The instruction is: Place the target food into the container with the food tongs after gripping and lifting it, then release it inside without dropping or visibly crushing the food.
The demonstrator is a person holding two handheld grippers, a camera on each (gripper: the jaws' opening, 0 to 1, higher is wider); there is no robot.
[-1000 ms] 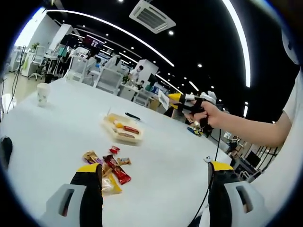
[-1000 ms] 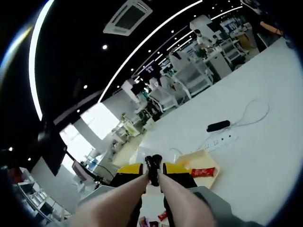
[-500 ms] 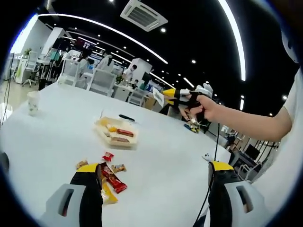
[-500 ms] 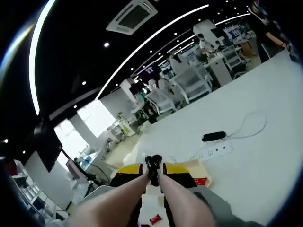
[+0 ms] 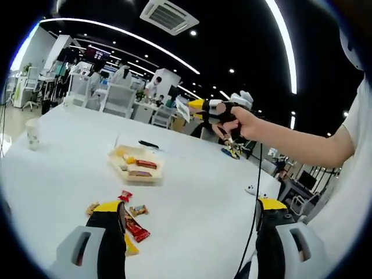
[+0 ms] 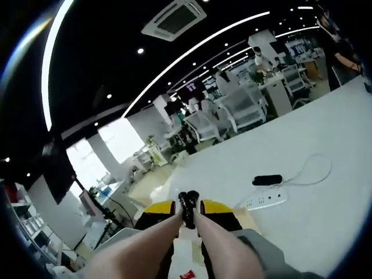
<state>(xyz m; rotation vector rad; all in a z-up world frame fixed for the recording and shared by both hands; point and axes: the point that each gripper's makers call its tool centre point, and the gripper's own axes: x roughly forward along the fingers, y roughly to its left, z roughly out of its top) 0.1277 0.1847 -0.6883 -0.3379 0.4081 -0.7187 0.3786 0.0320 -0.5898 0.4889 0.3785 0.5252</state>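
Bright ceiling strips; edges warped, perhaps blurred.

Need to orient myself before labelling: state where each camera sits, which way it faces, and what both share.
Left gripper view: rides the open left gripper, facing across the white table toward the shallow cream tray; the person's hand shows.
Right gripper view: rides the right gripper, shut on tan food tongs, facing the office.
Shared: the table.
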